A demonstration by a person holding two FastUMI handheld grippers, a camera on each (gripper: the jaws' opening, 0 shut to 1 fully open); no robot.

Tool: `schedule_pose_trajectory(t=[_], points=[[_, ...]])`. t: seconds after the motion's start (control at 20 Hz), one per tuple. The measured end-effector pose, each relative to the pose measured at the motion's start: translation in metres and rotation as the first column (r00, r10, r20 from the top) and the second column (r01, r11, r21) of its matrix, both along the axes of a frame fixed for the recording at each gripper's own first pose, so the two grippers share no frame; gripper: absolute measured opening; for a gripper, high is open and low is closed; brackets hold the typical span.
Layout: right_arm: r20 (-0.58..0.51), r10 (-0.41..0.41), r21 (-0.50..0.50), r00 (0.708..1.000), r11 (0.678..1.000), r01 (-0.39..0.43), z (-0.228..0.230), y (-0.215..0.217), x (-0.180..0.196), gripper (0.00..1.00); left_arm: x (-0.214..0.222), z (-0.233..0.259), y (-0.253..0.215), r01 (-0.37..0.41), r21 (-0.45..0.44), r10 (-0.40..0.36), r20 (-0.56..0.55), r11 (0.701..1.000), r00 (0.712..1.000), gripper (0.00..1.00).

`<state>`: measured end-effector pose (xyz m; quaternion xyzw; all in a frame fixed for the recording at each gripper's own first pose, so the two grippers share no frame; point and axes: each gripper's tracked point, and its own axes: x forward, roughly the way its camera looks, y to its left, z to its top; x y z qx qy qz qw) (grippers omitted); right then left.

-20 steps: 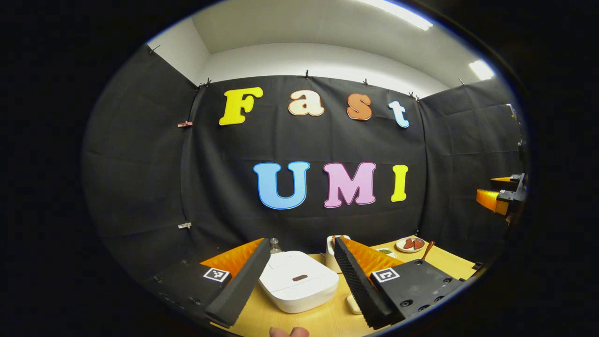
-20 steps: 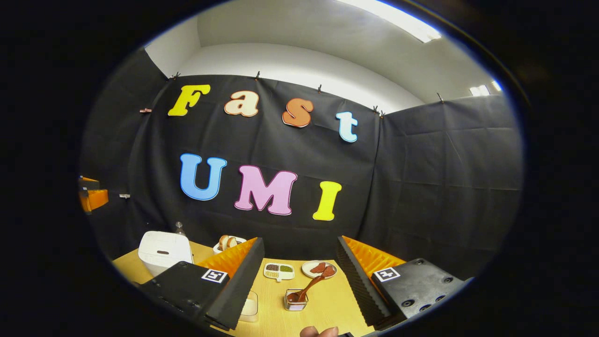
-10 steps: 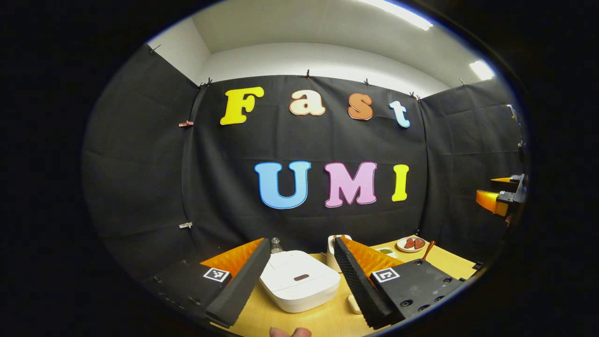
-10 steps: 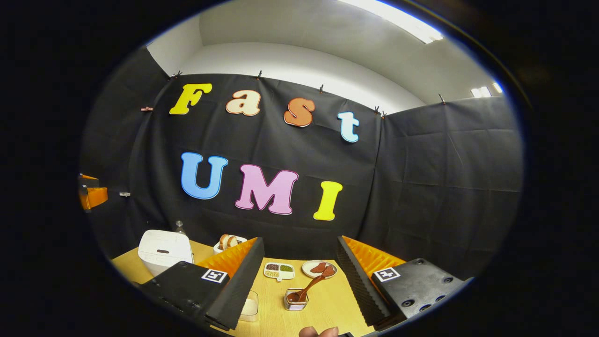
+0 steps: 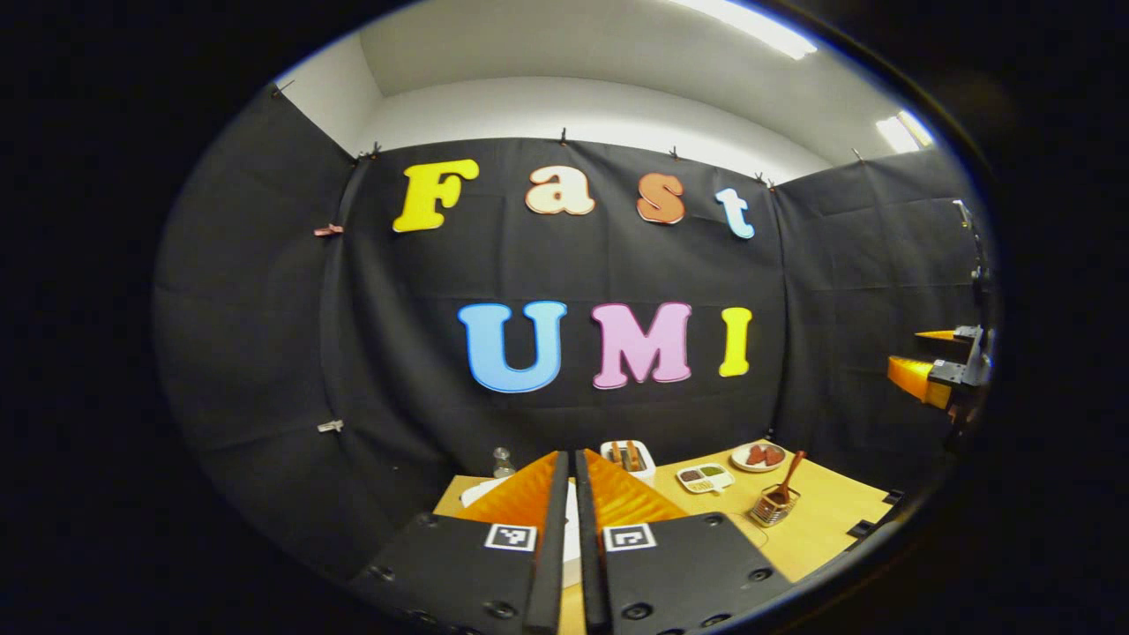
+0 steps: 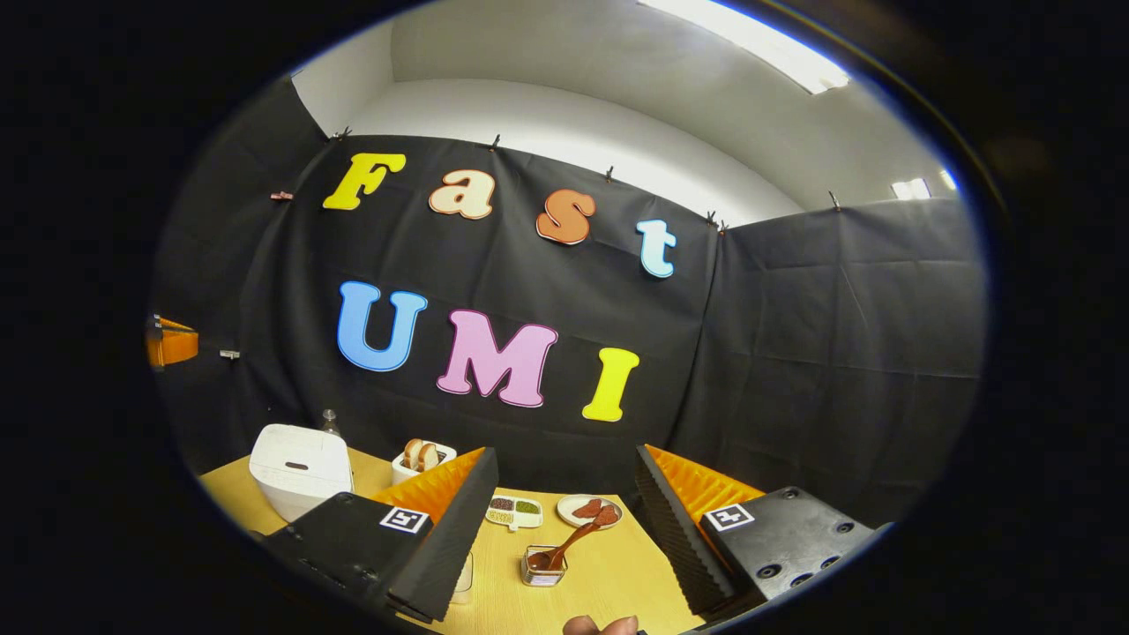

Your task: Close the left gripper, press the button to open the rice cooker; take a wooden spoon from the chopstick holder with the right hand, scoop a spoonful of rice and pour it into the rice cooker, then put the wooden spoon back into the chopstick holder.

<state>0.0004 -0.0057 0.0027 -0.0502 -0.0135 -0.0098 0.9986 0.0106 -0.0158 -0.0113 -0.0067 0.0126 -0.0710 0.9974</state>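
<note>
Left gripper (image 5: 569,529): clenching on nothing, its fingers meeting at 6 o'clock in the left gripper view, so step one of the task is looking done.
Right gripper (image 6: 564,529): hanging released at 6 o'clock in the right gripper view, grasping nothing; it is also showing at 3 o'clock in the left gripper view.
Hand (image 6: 600,625): a fingertip is peeking in at 6 o'clock, below the open fingers.
Holder (image 6: 541,566): sitting on the table (image 6: 609,582) just beyond the right gripper's gap, at 6 o'clock.
Spoon (image 6: 564,542): standing in the holder, leaning toward 1 o'clock, untouched.
Cooker (image 6: 295,463): sitting at 8 o'clock in the right gripper view, lid down; the button is not yet pressed, I judge.
Dishes: a divided tray (image 6: 513,509) and a plate (image 6: 589,510) are lying past the holder; a toast rack (image 6: 422,459) is standing beside the cooker.
Remaining: pressing the button, taking the spoon, scooping, pouring, returning the spoon.
Hidden: in the left gripper view the shut fingers are covering nearly all of the cooker, button included.
Unclear: the rice itself; a pale container edge (image 6: 465,578) is peeking out by the right gripper's left finger, contents impossible to tell.
</note>
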Motion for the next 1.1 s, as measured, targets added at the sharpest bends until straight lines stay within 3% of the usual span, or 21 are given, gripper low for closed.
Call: schedule_pose_trajectory(t=[0.05, 0.15, 0.5, 0.75, 1.1], points=[[0.008, -0.008, -0.001, 1.0, 1.0, 0.008, 0.003, -0.004, 0.0, 0.97, 0.002, -0.003, -0.006, 0.056, -0.013, -0.056, -0.015, 0.998, 0.998, 0.08], [0.016, -0.018, 0.0, 1.0, 1.0, 0.018, 0.007, -0.009, 0.002, 0.97, 0.017, -0.014, -0.008, 0.135, -0.016, -0.135, -0.055, 0.991, 0.989, 0.07], [-0.003, -0.068, -0.017, 0.998, 0.998, 0.068, -0.005, -0.035, -0.003, 0.97, 0.104, -0.061, 0.017, 0.242, 0.017, -0.23, -0.263, 0.97, 0.937, 0.06], [-0.019, -0.132, 0.005, 0.991, 0.991, 0.133, -0.009, -0.063, -0.003, 0.97, 0.162, -0.122, 0.025, 0.267, -0.031, -0.255, -0.422, 0.963, 0.87, 0.06], [-0.06, -0.218, 0.009, 0.974, 0.976, 0.219, -0.025, -0.082, -0.005, 0.97, 0.202, -0.211, 0.029, 0.33, -0.064, -0.298, -0.611, 0.942, 0.733, 0.06]])
